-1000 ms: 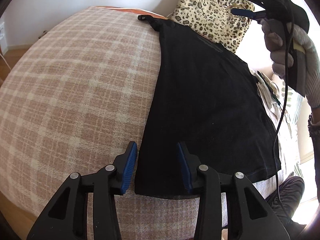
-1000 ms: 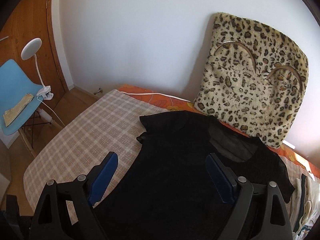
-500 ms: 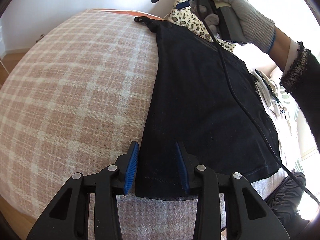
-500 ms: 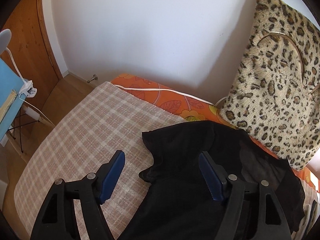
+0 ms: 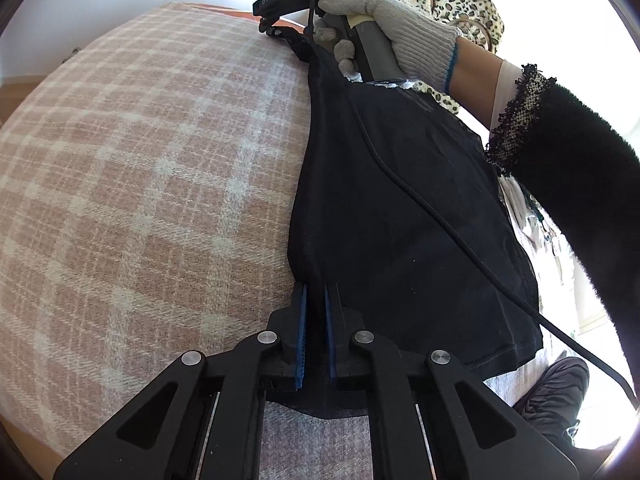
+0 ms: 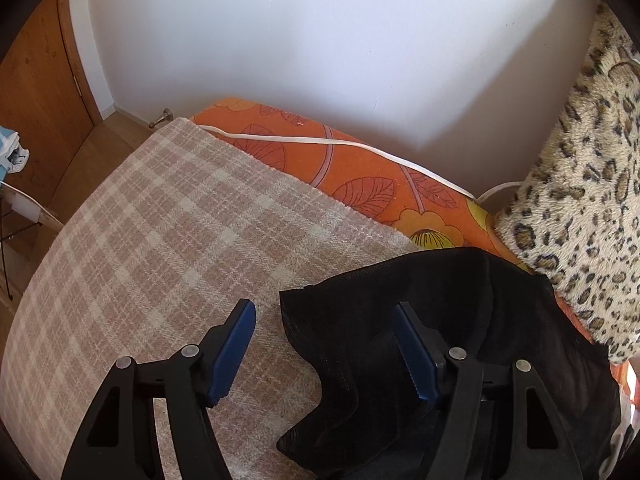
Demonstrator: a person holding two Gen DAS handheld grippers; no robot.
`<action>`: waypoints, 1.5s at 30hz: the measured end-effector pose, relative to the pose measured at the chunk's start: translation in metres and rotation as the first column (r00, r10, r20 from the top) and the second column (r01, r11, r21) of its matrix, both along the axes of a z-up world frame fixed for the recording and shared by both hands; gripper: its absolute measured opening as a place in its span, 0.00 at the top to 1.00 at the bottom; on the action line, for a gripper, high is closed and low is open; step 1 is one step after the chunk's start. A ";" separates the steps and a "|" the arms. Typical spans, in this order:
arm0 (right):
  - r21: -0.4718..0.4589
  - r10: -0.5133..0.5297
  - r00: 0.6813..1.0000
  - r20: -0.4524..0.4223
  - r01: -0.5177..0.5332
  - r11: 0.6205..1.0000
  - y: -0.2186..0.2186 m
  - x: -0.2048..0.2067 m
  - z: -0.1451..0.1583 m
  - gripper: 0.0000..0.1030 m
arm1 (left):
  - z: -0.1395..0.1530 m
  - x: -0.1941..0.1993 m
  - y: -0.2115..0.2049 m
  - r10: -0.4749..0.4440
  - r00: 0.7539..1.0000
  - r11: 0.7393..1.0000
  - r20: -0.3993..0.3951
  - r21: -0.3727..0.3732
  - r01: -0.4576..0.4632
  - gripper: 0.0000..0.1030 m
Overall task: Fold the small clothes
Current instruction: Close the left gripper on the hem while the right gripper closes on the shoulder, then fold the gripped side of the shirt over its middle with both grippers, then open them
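A black short-sleeved top (image 5: 400, 200) lies flat on the plaid blanket (image 5: 140, 160). My left gripper (image 5: 314, 292) is shut on its near left hem corner, with the cloth pinched between the blue pads. In the left wrist view a gloved hand (image 5: 384, 28) holds my right gripper (image 5: 269, 29) down at the far sleeve. In the right wrist view that gripper (image 6: 324, 312) is open, its jaws closing. The sleeve (image 6: 344, 320) lies between its fingers, and the pads are not pressing on it.
A leopard-print cushion (image 6: 580, 200) leans on the white wall behind the top. An orange floral sheet (image 6: 360, 176) with a white cable (image 6: 320, 142) runs along the blanket's far edge. Light-coloured clothes (image 5: 532, 216) lie to the right. A wooden door (image 6: 36, 80) stands at the far left.
My left gripper has closed on the hem corner. My right gripper has come down and forward to the sleeve, and its jaws have narrowed.
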State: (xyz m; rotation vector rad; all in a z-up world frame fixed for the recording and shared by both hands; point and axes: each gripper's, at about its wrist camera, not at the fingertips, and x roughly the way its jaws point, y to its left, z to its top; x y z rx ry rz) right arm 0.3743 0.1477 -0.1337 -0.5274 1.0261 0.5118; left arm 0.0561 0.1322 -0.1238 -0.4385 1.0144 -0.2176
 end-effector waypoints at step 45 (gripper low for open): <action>0.146 -0.326 0.940 0.105 0.310 0.940 -0.205 0.047 0.077 0.99 | 0.034 0.016 -0.118 -0.292 0.947 0.956 0.131 0.043 0.289 0.99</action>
